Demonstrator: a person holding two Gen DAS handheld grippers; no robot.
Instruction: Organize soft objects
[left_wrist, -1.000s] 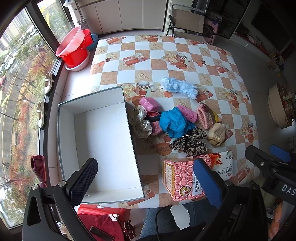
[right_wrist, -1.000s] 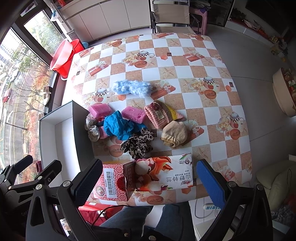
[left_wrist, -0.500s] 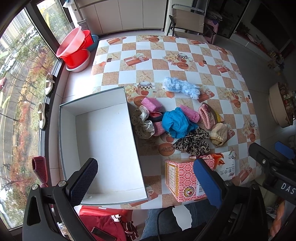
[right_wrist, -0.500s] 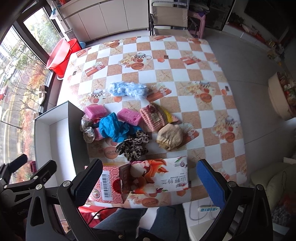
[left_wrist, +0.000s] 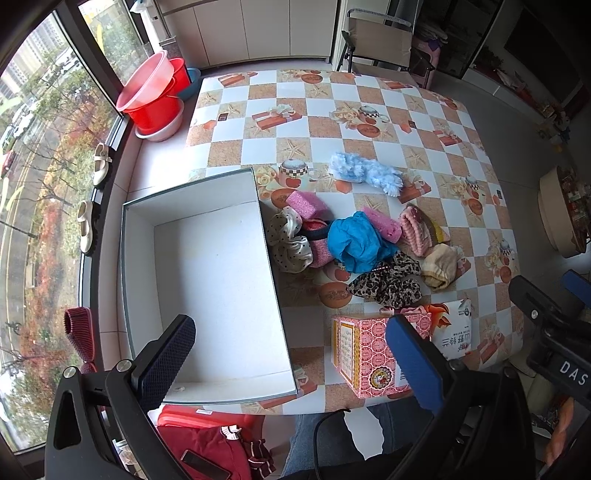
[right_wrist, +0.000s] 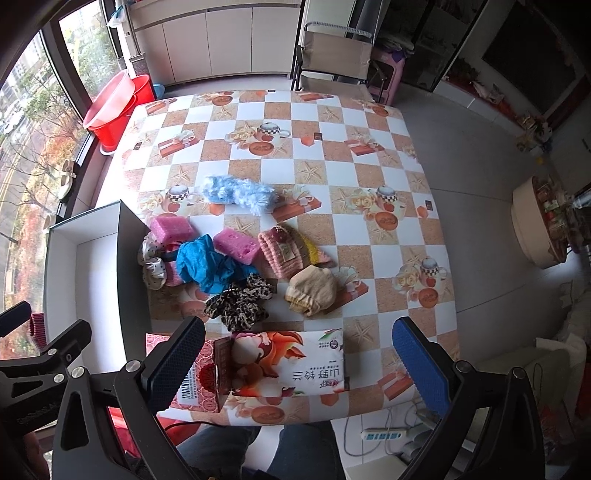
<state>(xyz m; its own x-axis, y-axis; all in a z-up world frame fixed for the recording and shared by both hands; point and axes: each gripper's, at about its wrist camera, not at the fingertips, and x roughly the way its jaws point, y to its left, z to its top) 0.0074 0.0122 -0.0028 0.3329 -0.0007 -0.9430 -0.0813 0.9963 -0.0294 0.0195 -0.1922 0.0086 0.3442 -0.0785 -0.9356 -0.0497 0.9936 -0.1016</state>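
A pile of soft things lies mid-table: a blue cloth (left_wrist: 356, 242) (right_wrist: 201, 262), a leopard scrunchie (left_wrist: 388, 284) (right_wrist: 238, 302), two pink sponges (left_wrist: 306, 205) (right_wrist: 236, 245), a pink knit piece (right_wrist: 280, 251), a tan pouch (right_wrist: 312, 290), a dotted scrunchie (left_wrist: 286, 240) and a fluffy blue piece (right_wrist: 238, 194). An empty white box (left_wrist: 207, 280) stands left of the pile. My left gripper (left_wrist: 291, 365) is open above the table's near edge. My right gripper (right_wrist: 299, 363) is open above the near edge, holding nothing.
A red patterned carton (left_wrist: 364, 354) and a tissue pack (right_wrist: 291, 363) lie at the near edge of the checkered table (right_wrist: 314, 173). Red basins (left_wrist: 151, 96) stand by the window at the far left. A folding chair (right_wrist: 332, 59) stands behind the table.
Both grippers have drawn back and risen slightly, so the table looks a little farther away. Nothing on the table has moved.
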